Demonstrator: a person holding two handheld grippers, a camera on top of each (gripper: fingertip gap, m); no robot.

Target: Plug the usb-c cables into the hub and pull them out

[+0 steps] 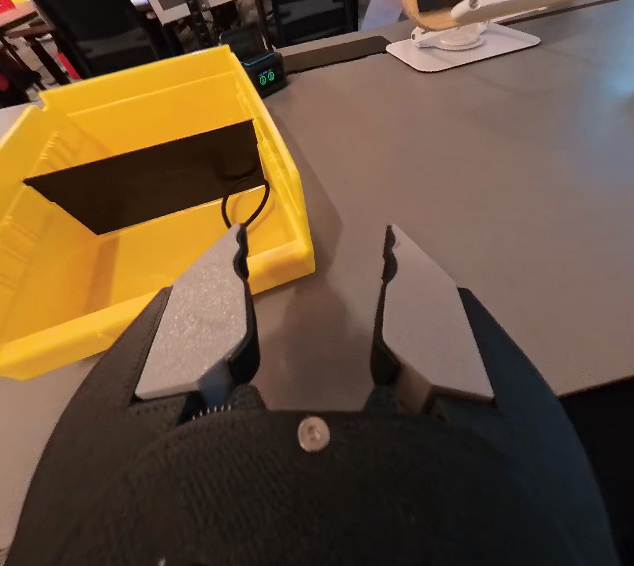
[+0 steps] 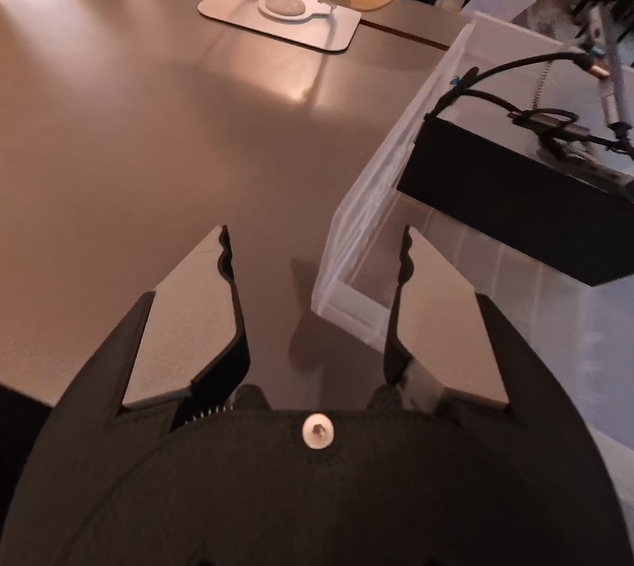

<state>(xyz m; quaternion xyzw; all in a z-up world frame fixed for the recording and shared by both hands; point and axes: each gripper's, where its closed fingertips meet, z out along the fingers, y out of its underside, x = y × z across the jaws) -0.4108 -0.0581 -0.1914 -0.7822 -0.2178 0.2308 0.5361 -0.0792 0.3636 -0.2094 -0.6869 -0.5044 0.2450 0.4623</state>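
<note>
At the far left, a yellow bin sat on the grey bench, split by a black divider, with a thin black cable looping up from its near compartment. The left hand-held gripper hovered just beside the bin's right wall, fingers spread and holding nothing. Behind the bin stood a small black device with green lights, and further right a monitor on a white stand. The right hand-held gripper likewise hung spread and empty over the bench, near the corner of a clear plastic bin at the right. In that bin a black divider crossed the middle, and behind it lay a tangle of usb-c cables with metal plugs; the hub could not be picked out for certain. The task seemed to be at its reaching stage, nothing yet gripped. The next move probably called for each gripper to descend into its bin and pinch a plug squarely by its housing.
</note>
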